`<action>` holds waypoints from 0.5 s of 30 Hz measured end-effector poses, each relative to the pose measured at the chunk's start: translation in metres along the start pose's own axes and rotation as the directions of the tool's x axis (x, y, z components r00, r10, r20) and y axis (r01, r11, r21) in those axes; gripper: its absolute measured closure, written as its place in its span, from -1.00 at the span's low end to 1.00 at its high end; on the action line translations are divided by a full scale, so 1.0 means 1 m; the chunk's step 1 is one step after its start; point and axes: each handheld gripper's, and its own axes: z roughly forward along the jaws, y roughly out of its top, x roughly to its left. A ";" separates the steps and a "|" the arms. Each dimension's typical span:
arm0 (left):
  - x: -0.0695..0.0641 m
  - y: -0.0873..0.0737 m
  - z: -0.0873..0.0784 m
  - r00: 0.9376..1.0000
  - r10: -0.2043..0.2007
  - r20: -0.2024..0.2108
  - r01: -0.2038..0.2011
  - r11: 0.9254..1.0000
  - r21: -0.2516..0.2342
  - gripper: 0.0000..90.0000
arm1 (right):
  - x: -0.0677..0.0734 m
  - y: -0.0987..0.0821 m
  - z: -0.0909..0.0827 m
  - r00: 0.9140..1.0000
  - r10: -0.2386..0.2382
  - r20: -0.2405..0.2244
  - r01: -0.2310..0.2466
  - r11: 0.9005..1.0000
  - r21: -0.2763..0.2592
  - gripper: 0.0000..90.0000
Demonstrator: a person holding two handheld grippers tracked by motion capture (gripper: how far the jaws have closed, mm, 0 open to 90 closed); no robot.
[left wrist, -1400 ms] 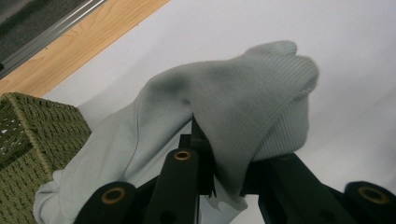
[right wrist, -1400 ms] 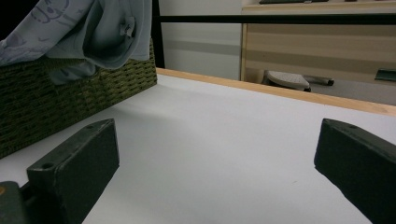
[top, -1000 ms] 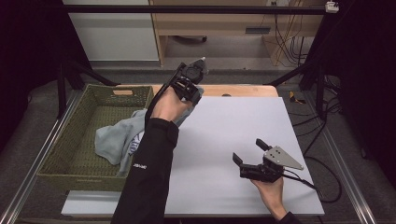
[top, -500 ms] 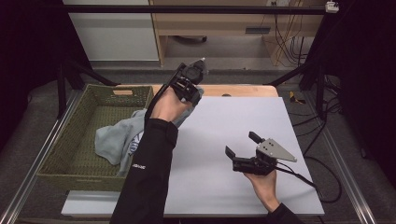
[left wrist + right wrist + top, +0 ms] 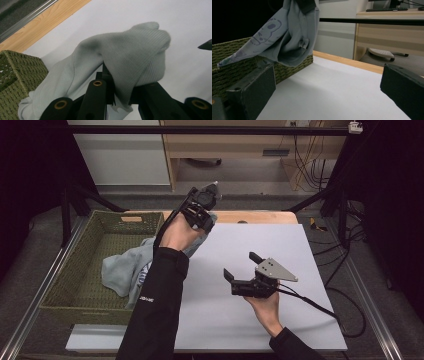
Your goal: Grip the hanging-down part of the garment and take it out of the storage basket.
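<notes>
A pale grey-blue garment (image 5: 122,268) trails out of the green woven basket (image 5: 65,272) and up over the table's far left part. My left gripper (image 5: 202,209) holds it raised, jaws shut on a fold of the cloth (image 5: 125,55), as the left gripper view (image 5: 117,86) shows close up. My right gripper (image 5: 240,265) hovers over the white table top (image 5: 310,320) near the middle, open, with nothing between its jaws. In the right gripper view (image 5: 327,87) the hanging garment (image 5: 287,32) with a faint print is ahead on the left.
The basket (image 5: 294,66) stands at the table's left edge, and its corner (image 5: 15,75) lies close under the held cloth. A wooden strip (image 5: 255,216) runs along the far edge. A cable (image 5: 320,307) trails from the right gripper. A black bar (image 5: 372,21) crosses the background.
My right gripper has moved left and a little farther onto the table, still open. The left gripper and the garment have stayed in place.
</notes>
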 end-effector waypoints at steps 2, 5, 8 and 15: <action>0.001 0.000 -0.001 1.000 -0.001 0.004 0.001 1.000 0.000 0.76 | 0.001 0.002 0.005 1.000 -0.006 -0.005 0.006 1.000 -0.002 -0.99; 0.000 0.000 0.000 1.000 0.001 0.000 -0.001 1.000 0.000 0.77 | 0.005 0.005 0.012 1.000 -0.004 -0.011 0.004 1.000 -0.005 -0.99; 0.000 -0.001 0.000 1.000 0.004 0.001 -0.004 1.000 -0.001 0.77 | 0.009 0.006 0.018 1.000 -0.001 -0.024 0.001 1.000 -0.001 -0.99; 0.000 -0.001 0.000 1.000 0.002 0.001 -0.002 1.000 0.000 0.77 | 0.015 0.002 0.036 0.998 0.006 -0.058 -0.006 1.000 0.011 -0.99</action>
